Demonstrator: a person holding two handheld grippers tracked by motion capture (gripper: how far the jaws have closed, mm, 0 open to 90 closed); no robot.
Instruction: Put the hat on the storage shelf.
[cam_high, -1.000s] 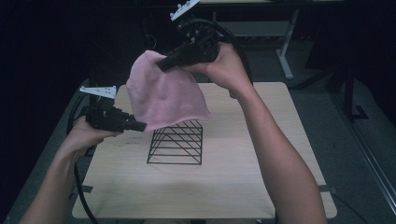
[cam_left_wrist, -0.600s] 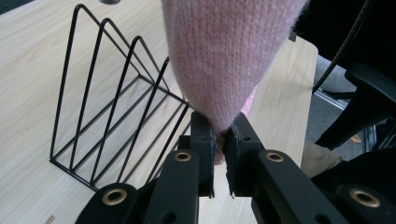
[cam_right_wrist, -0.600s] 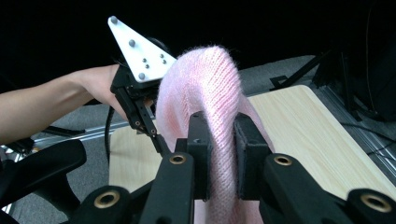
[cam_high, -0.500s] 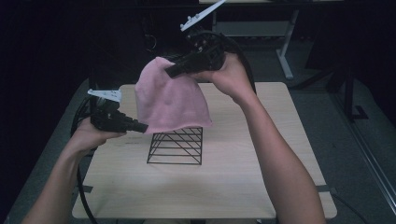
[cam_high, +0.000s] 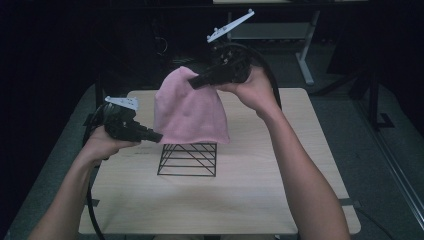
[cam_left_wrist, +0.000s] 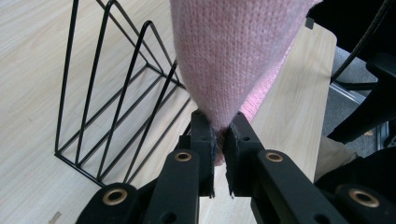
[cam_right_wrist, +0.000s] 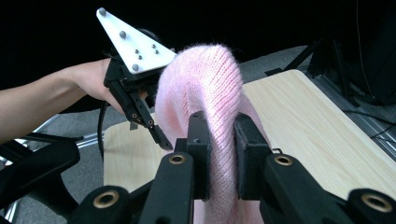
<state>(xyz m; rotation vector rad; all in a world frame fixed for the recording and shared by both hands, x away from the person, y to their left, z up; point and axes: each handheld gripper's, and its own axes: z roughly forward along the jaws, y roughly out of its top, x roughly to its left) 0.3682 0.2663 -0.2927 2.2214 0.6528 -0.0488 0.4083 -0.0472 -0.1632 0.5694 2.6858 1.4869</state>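
Above the pale wooden table (cam_high: 280, 200) we held a pink knitted cloth (cam_high: 192, 112) stretched between our two grippers, hanging over a black wire rack with slanted dividers (cam_high: 188, 159). We had the left gripper (cam_high: 156, 136) clamped on the cloth's lower left corner; its jaws had just been closing, and in the left gripper view the knit narrowed to a point pinched between the pads (cam_left_wrist: 221, 140). We had the right gripper (cam_high: 194, 83), raised higher, closed on the cloth's top edge, the fabric bunched between its jaws (cam_right_wrist: 223, 154) in the right gripper view. The cloth's hem covered the rack's top, so we could not tell whether they touched. Dark surroundings swallowed whatever stood behind the table, and the rack's far end was cut off in the left gripper view.
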